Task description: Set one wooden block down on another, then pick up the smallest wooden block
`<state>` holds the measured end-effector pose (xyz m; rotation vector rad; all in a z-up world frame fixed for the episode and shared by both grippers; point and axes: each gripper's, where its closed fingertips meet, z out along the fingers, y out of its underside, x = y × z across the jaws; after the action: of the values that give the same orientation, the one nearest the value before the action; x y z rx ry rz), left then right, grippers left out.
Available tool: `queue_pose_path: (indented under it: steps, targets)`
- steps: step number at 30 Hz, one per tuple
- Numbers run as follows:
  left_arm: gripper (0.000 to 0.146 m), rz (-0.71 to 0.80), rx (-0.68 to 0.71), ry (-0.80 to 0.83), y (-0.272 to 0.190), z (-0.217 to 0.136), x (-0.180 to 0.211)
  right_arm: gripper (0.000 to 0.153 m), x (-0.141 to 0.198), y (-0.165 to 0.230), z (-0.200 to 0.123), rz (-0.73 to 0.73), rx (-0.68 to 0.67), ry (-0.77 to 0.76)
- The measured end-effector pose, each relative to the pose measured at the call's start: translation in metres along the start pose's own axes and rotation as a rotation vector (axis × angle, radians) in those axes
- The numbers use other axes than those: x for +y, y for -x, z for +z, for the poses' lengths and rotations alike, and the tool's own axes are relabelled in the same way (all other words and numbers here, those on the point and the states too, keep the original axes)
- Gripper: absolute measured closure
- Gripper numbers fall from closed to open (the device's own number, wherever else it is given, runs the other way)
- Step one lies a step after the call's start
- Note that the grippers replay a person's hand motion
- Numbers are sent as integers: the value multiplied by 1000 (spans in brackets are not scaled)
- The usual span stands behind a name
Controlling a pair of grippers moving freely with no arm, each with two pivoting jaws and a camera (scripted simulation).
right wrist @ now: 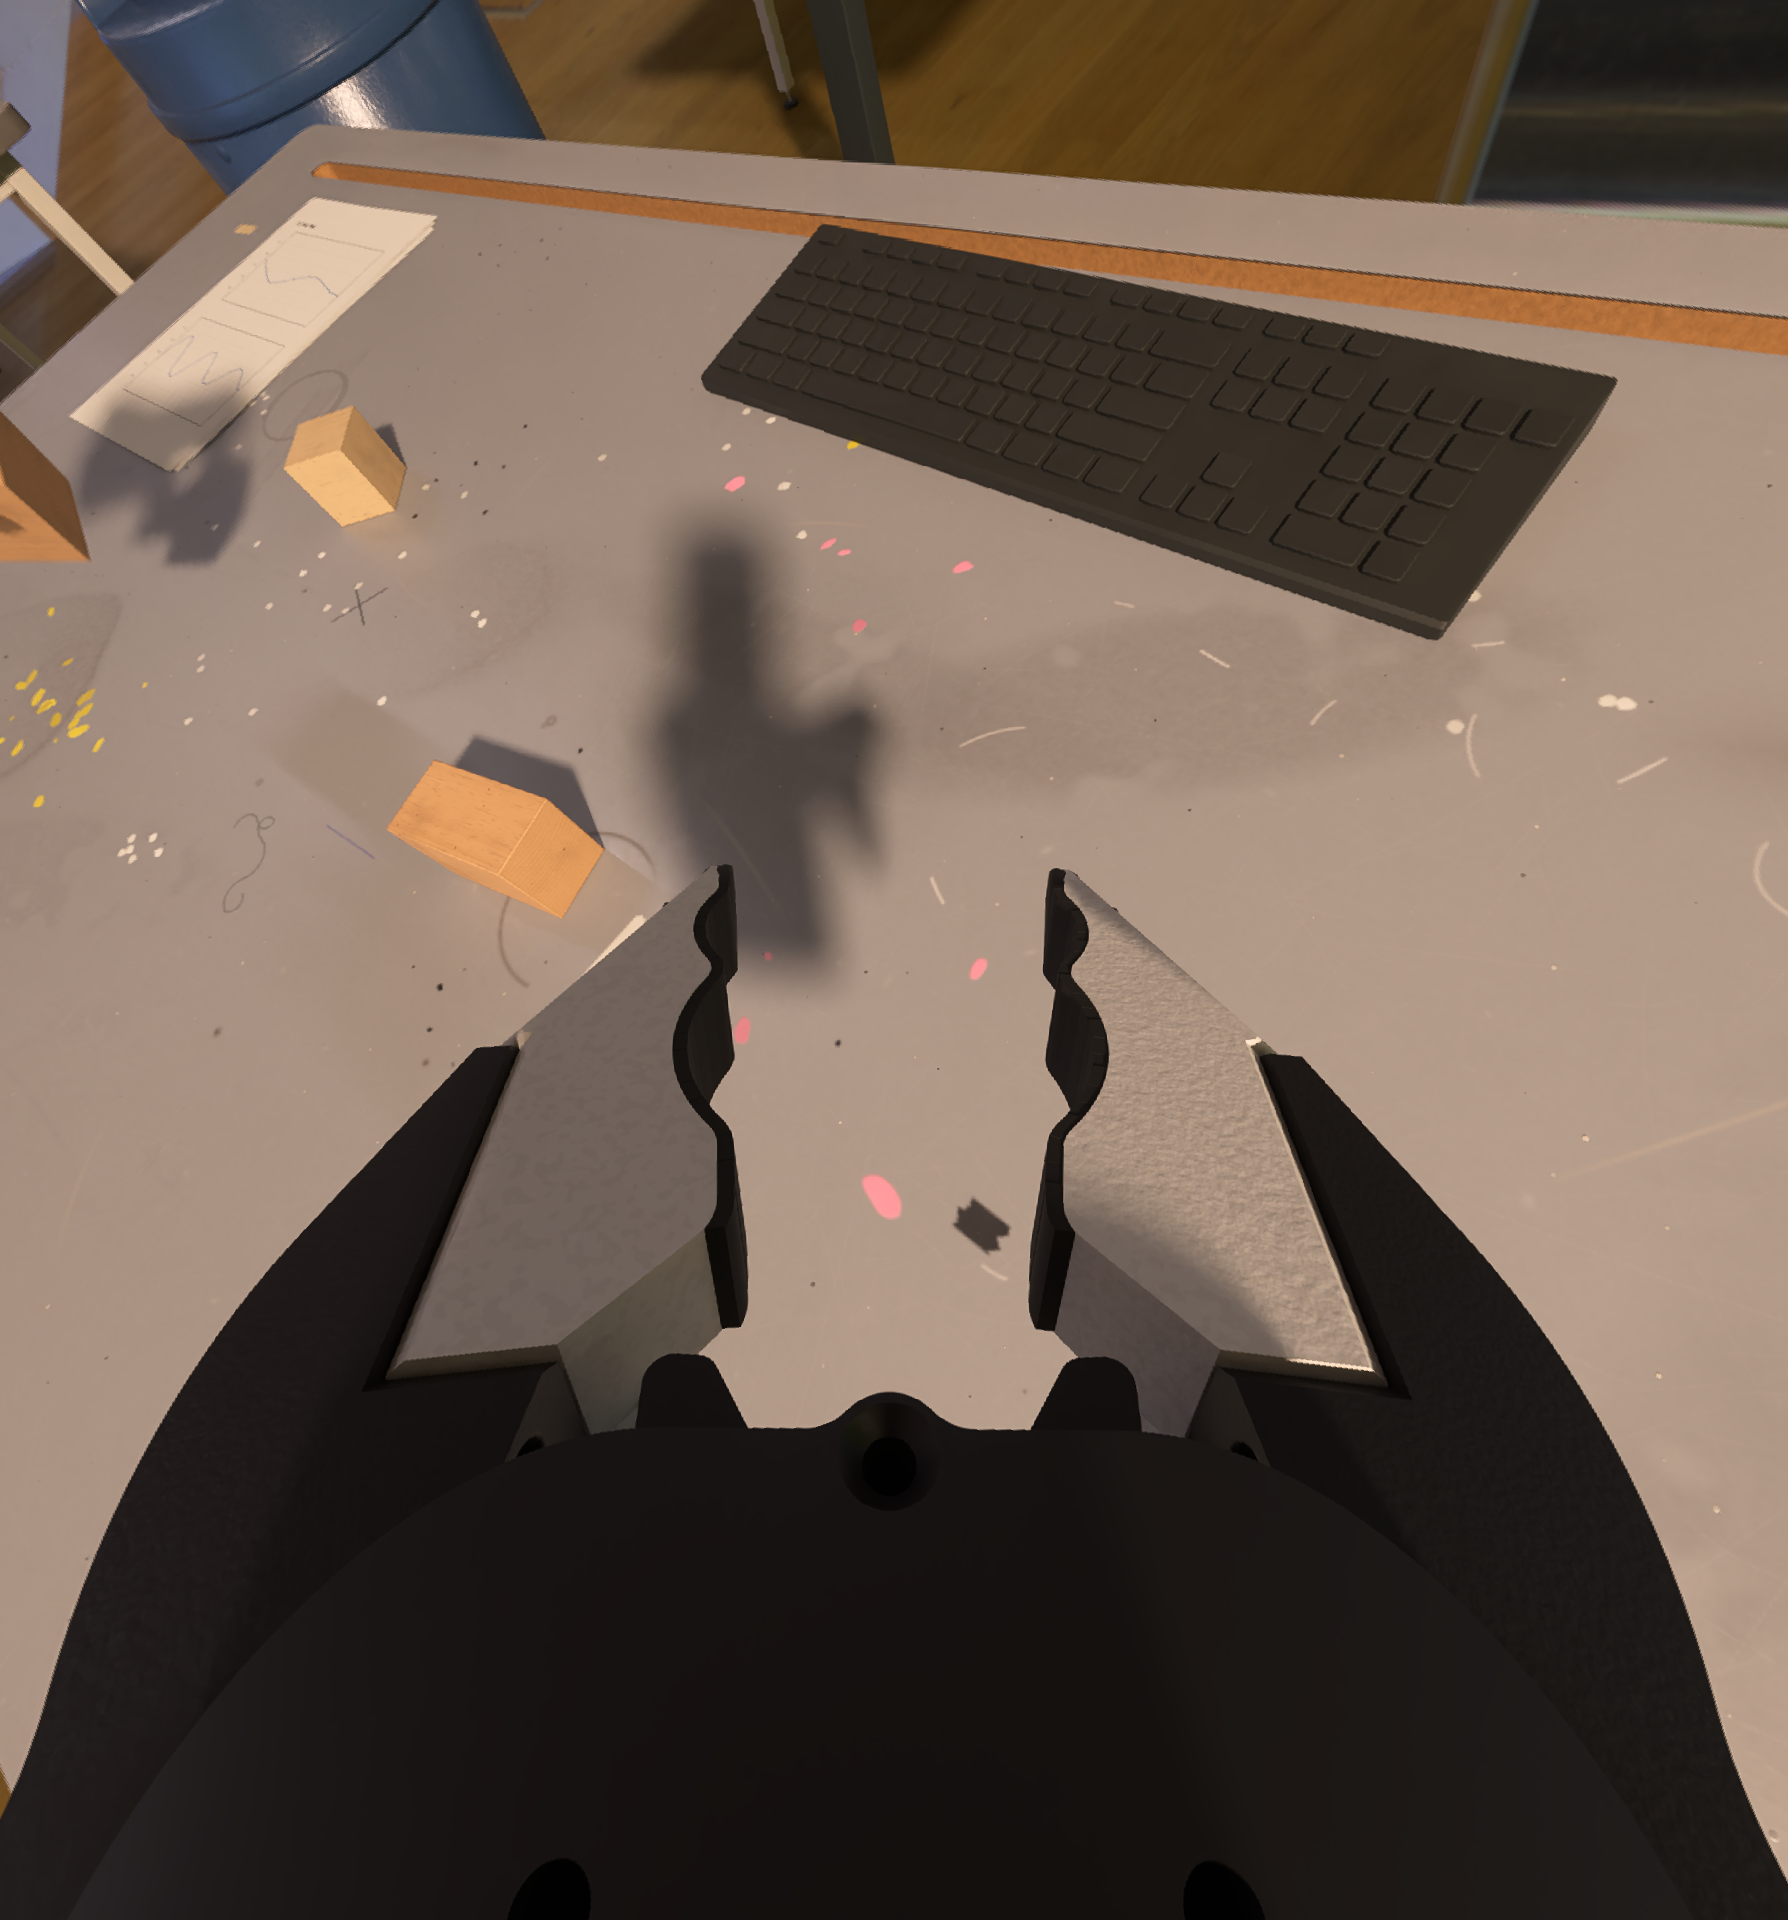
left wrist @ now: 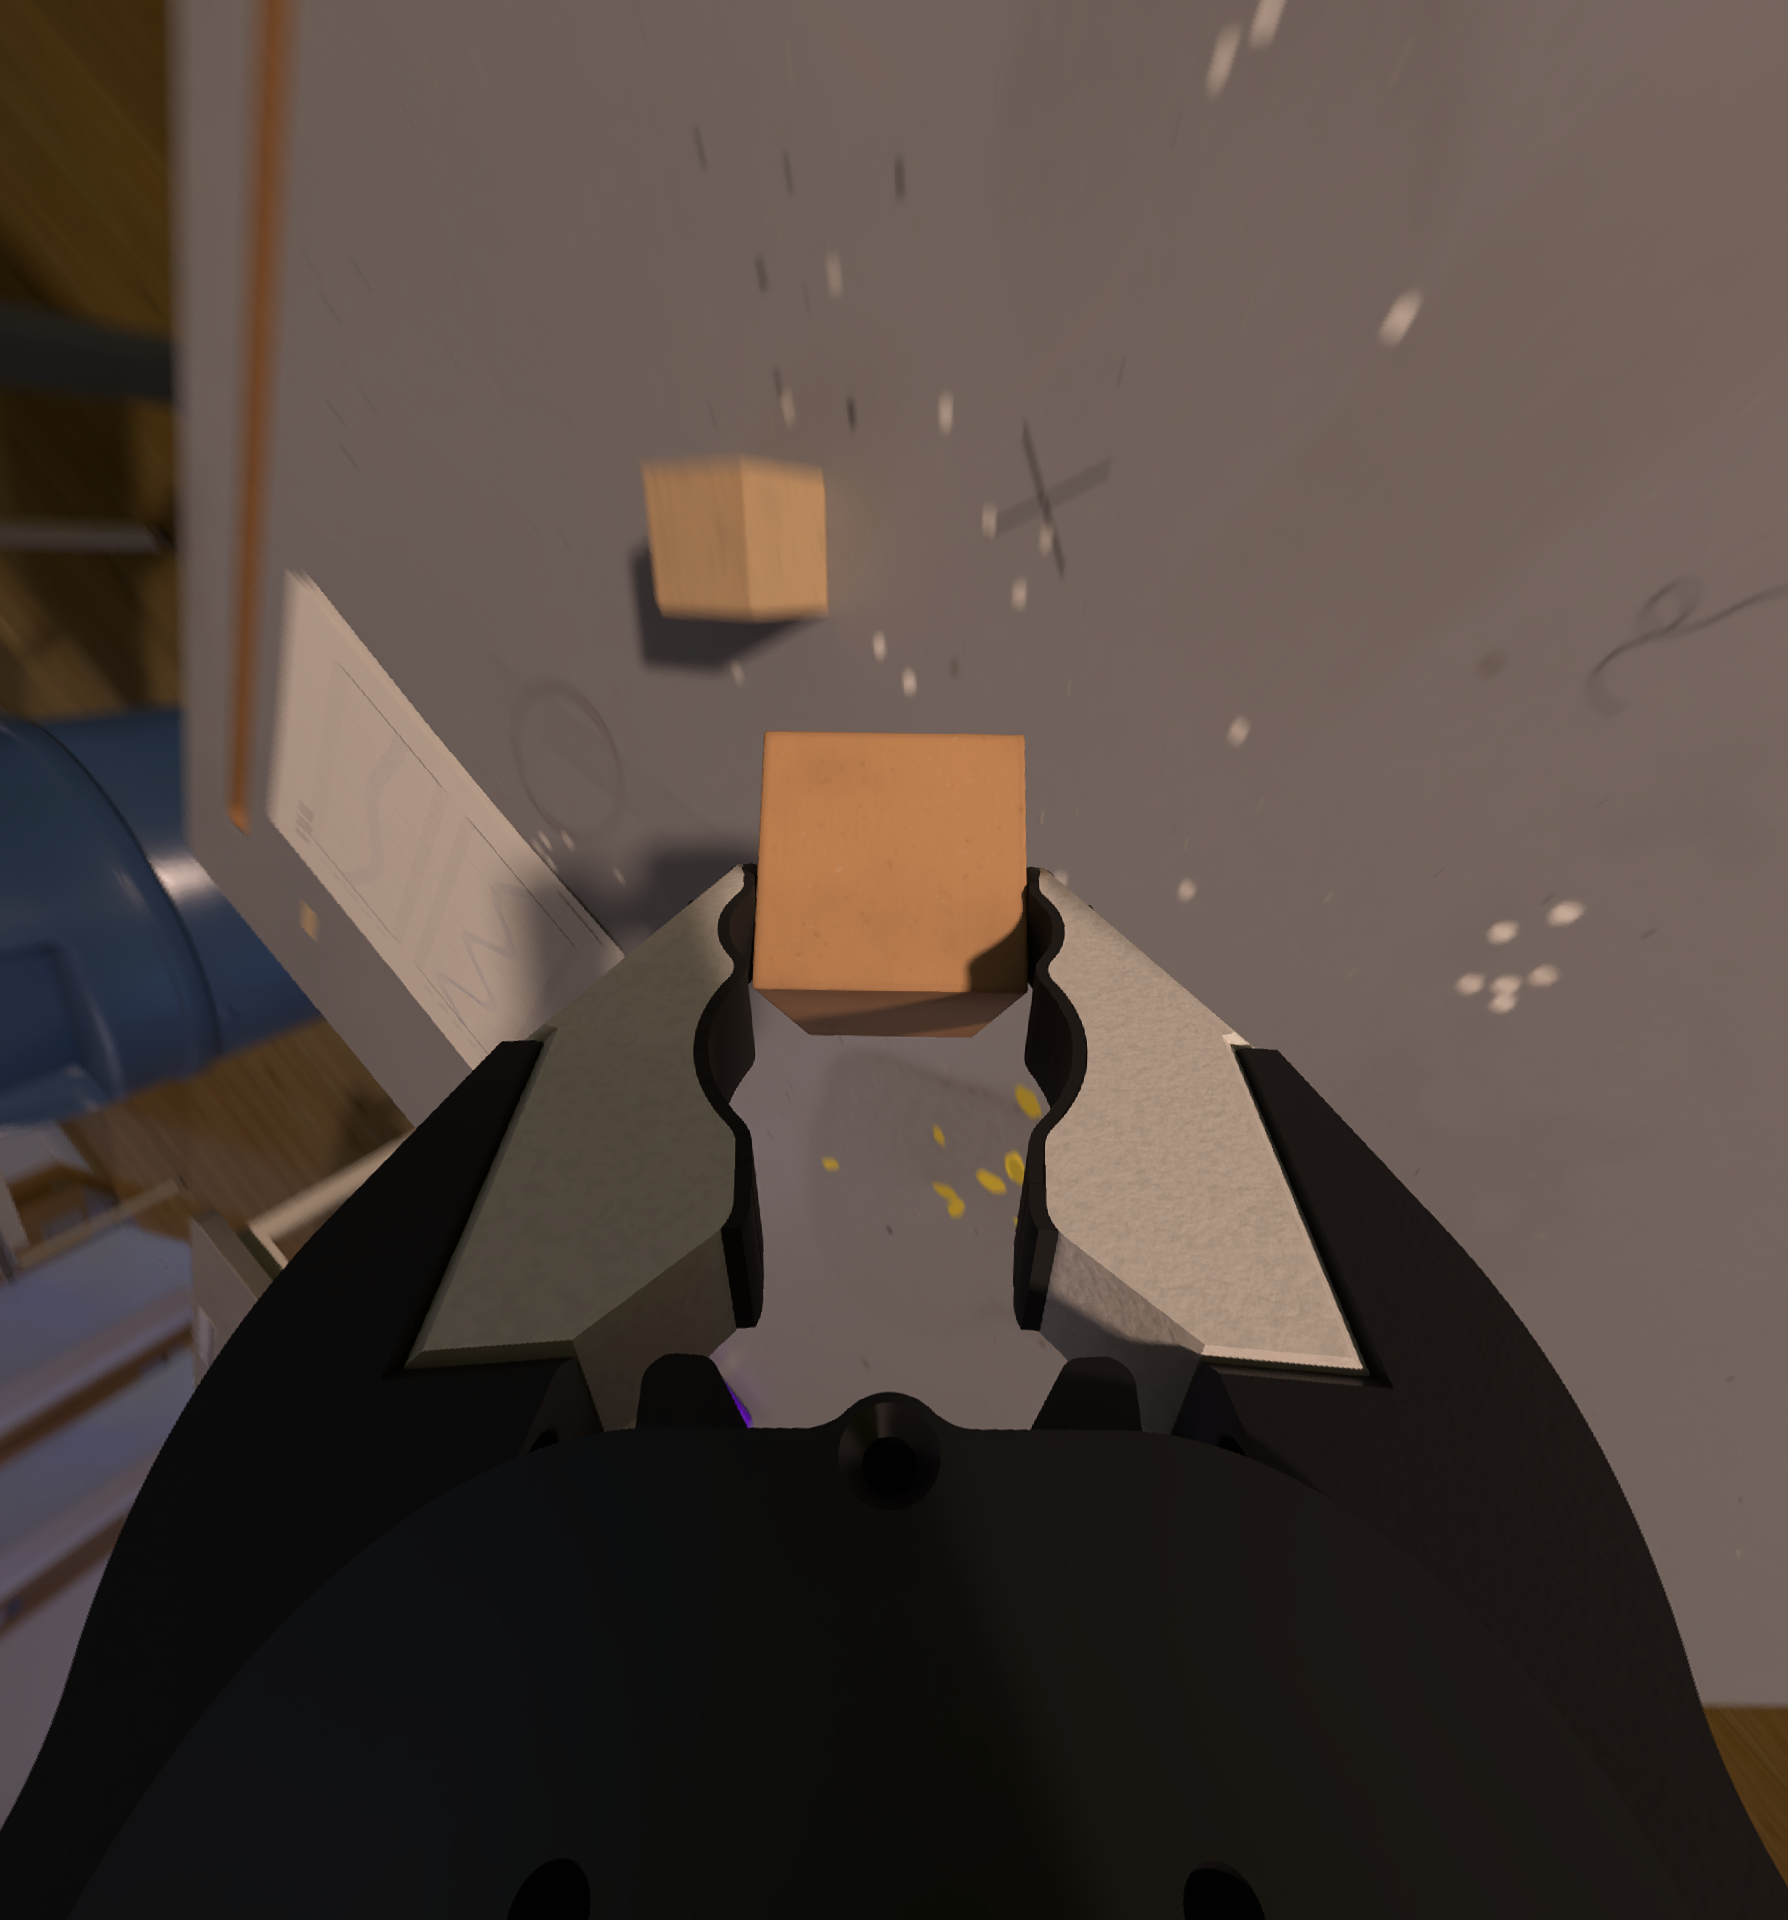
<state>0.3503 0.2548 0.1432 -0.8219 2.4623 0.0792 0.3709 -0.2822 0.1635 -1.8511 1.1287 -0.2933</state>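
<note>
Gripping an orange block (left wrist: 890,868) between its fingertips, the left gripper (left wrist: 888,914) holds it clear of the grey worktop (left wrist: 1389,1143), above yellow flecks (left wrist: 983,1169) near the left edge. Ahead of it a paler block (left wrist: 736,538) sits on the worktop, apart from the held one. A printed sheet (left wrist: 402,821) juts over the far left corner.

The right gripper (right wrist: 890,925) hangs over the middle with its fingers spread and nothing between them. A third block (right wrist: 495,836) lies just left of it; which block is smallest is hard to judge from these angles. A black keyboard (right wrist: 1160,416) lies toward the far edge, beside an orange strip (right wrist: 1077,249).
</note>
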Motion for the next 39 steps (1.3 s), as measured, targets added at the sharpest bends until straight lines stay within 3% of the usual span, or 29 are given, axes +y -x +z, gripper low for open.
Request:
queue_pose_path:
  steps: [3,8,14,20,28,33,35,39]
  targets:
    - [96,46,-4,-207,-11,-47,-53,93,0,1,0,-4,-1,2]
    - [96,187,198,-561,-89,-105,-148,93,3,2,-2,-12,-2,16]
    - [96,267,399,-753,-164,-103,-215,93,3,1,-6,-3,-13,2]
    - [96,337,494,-753,-180,-64,-227,93,4,-2,-5,14,-23,3]
    - [96,298,633,-722,-182,-41,-229,93,9,-2,1,7,-17,42]
    - [96,227,705,-748,-182,-41,-231,93,15,-6,5,12,-5,73]
    - [85,187,722,-789,-174,-51,-232,93,15,-6,6,13,-5,74]
    - [76,36,604,-906,-108,-81,-222,93,14,-7,5,14,-2,63]
